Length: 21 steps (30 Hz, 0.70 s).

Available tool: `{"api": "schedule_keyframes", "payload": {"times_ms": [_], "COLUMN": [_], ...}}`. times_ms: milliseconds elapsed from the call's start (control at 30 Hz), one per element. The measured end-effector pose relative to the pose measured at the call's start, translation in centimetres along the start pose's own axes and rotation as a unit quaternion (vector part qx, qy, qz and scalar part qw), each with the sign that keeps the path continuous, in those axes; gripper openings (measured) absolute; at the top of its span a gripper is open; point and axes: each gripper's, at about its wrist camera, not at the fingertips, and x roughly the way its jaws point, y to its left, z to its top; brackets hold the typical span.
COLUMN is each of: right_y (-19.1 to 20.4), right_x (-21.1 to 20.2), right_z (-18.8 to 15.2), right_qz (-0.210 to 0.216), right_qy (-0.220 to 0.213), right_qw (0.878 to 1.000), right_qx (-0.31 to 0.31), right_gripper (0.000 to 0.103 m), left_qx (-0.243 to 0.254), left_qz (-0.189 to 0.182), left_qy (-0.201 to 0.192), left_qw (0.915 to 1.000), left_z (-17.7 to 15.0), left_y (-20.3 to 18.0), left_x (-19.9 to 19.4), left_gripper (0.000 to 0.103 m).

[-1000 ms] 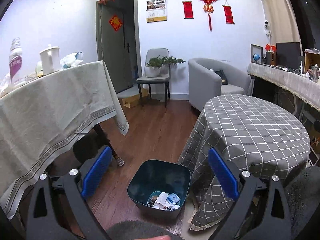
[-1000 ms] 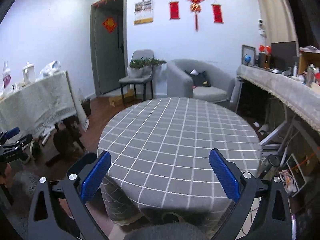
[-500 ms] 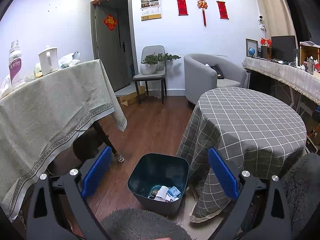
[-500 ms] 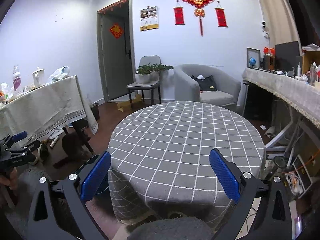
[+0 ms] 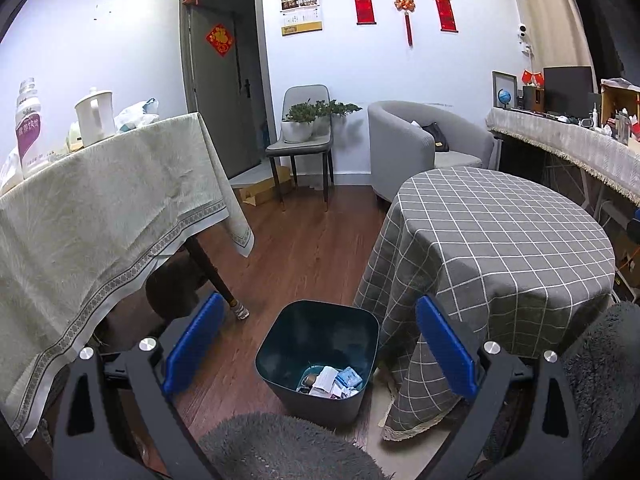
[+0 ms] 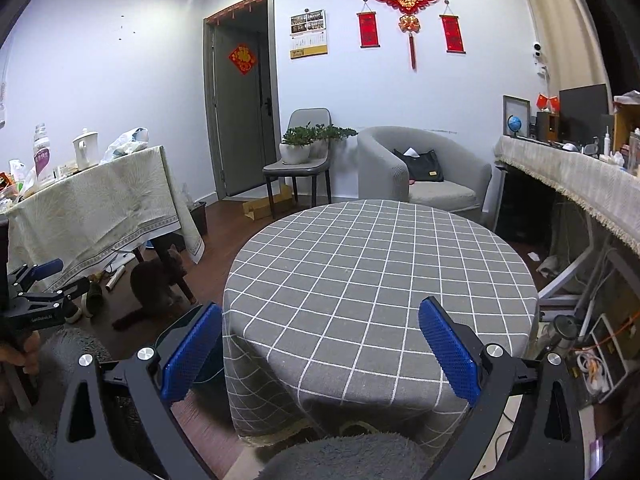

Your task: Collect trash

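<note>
A dark teal trash bin point(image 5: 318, 354) stands on the wood floor beside the round table, with several paper and wrapper scraps point(image 5: 330, 380) at its bottom. My left gripper point(image 5: 318, 344) is open and empty, held above and in front of the bin. My right gripper point(image 6: 320, 348) is open and empty, held over the near edge of the round table with the grey checked cloth point(image 6: 380, 280). The left gripper also shows at the left edge of the right wrist view point(image 6: 40, 292). The bin's rim peeks out behind my right gripper's left finger point(image 6: 188, 320).
A table with a beige cloth point(image 5: 100, 216) stands on the left, carrying a bottle point(image 5: 28, 128) and a white kettle point(image 5: 96, 116). A dark cat point(image 6: 156, 280) sits under it. A chair with plants point(image 5: 304, 136), a grey armchair point(image 5: 424, 144) and a cluttered side counter point(image 5: 568, 144) stand behind.
Both grippers have pulled back and risen a little, so the bin and round table look slightly farther. Both stay open and empty.
</note>
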Motion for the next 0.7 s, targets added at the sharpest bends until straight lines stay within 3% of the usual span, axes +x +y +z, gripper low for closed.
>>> {"api": "schedule_keyframes", "payload": {"times_ms": [700], "right_y": [0.01], "right_x": [0.20], "right_z": [-0.32], "right_qz": [-0.002], "right_qy": [0.006], "right_qw": [1.000], "right_qx": [-0.005], "right_gripper": [0.099], "left_qx": [0.002], "left_qz": [0.001], "left_qy": [-0.002], "left_qw": [1.0000], "left_z": [-0.21], "left_y": [0.05], "left_x": [0.05], "left_gripper": [0.099]}}
